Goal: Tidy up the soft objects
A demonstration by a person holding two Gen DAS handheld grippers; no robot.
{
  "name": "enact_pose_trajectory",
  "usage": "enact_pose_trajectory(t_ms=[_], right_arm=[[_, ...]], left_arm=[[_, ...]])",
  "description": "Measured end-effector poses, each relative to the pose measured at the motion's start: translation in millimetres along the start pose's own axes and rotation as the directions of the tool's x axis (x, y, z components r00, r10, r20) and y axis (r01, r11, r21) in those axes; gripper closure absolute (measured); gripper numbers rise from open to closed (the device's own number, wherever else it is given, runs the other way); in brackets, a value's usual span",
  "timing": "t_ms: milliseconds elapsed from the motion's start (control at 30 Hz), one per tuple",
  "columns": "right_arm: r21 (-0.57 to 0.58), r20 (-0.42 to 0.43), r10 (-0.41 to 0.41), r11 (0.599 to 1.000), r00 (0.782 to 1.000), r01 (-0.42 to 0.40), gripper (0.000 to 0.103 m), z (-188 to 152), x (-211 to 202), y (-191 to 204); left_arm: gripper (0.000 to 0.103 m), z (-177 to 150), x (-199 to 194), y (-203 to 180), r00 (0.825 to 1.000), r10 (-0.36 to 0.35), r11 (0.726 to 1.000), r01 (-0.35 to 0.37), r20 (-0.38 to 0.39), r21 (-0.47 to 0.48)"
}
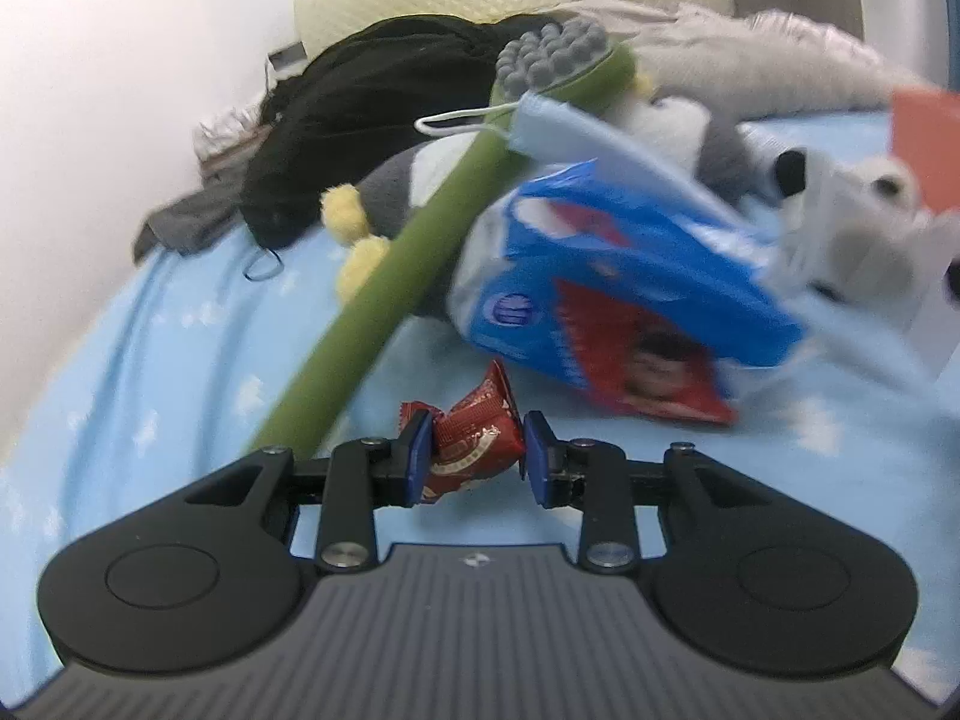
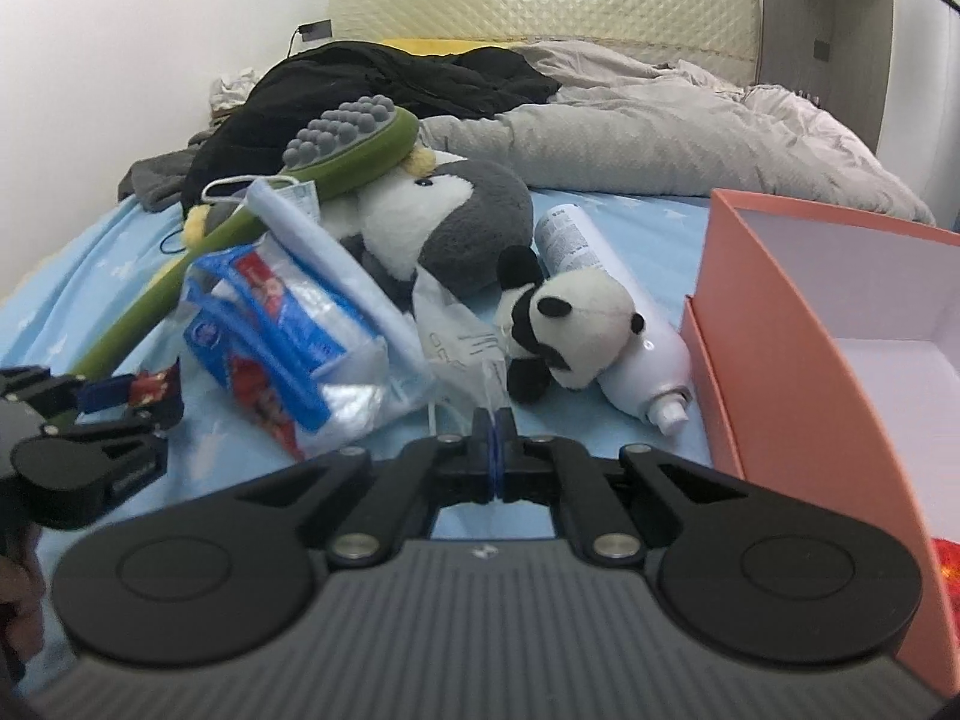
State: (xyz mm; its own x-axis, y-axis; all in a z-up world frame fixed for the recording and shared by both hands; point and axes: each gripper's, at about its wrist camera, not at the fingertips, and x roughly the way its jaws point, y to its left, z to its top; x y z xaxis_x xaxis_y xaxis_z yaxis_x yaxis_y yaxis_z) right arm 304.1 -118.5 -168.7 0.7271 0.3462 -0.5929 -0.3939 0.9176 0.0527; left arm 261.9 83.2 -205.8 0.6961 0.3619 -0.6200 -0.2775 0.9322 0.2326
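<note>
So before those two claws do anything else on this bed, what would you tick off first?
1. Left gripper has the red snack packet between its pads: ok.
2. Right gripper shut on the clear plastic bag: ok, though the pinch looks thin.
3. Pink box open with room inside: ok.
4. Path from packet to box clear: not ok, panda toy and white bottle lie between.
5. Packet grip firm: cannot tell.

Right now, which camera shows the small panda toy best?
The right wrist view: the panda toy is sharp and whole, lying against a white bottle. The left wrist view shows it blurred at the right edge.
</note>
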Motion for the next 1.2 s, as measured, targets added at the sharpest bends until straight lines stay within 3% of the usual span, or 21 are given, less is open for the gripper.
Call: enact_pose_trajectory(t_ms=[167,400,567,767,1000,1033,1133,1200], right_arm=[[-0.039,-0.002,-0.036,0.999,0.999,0.036,0.1,-17,-28,1],[-0.101,0.008,-0.074,0.992,0.997,0.074,0.1,-44,-71,6],[-0.155,0.007,-0.101,0.983,0.995,0.101,0.1,-71,-93,13],[-0.081,-0.051,-0.038,0.996,0.998,0.034,0.099,-93,-102,12],[0.013,-0.103,0.081,0.997,0.991,-0.08,0.096,-95,-96,7],[0.028,-0.11,0.104,0.994,0.988,-0.102,0.092,-95,-96,5],[0.071,-0.111,0.141,0.988,0.984,-0.134,0.054,-96,-97,2],[0.072,-0.095,0.175,0.983,0.98,-0.168,0.044,-97,-102,3]], left_arm=[[0.066,-8,-32,-2,0.987,-0.15,0.977,0.141,-0.05,-0.163],[0.066,-20,-80,-24,0.968,-0.248,0.951,0.238,-0.027,-0.196],[0.066,-30,-92,-31,0.953,-0.296,0.941,0.277,-0.071,-0.195],[0.066,-38,-87,-30,0.944,-0.302,0.941,0.273,-0.131,-0.198],[0.065,-43,-79,-20,0.937,-0.297,0.94,0.253,-0.182,-0.23],[0.065,-44,-79,-20,0.938,-0.295,0.94,0.251,-0.182,-0.232],[0.065,-44,-81,-19,0.94,-0.291,0.941,0.247,-0.177,-0.232],[0.065,-44,-82,-18,0.94,-0.291,0.94,0.247,-0.176,-0.234]])
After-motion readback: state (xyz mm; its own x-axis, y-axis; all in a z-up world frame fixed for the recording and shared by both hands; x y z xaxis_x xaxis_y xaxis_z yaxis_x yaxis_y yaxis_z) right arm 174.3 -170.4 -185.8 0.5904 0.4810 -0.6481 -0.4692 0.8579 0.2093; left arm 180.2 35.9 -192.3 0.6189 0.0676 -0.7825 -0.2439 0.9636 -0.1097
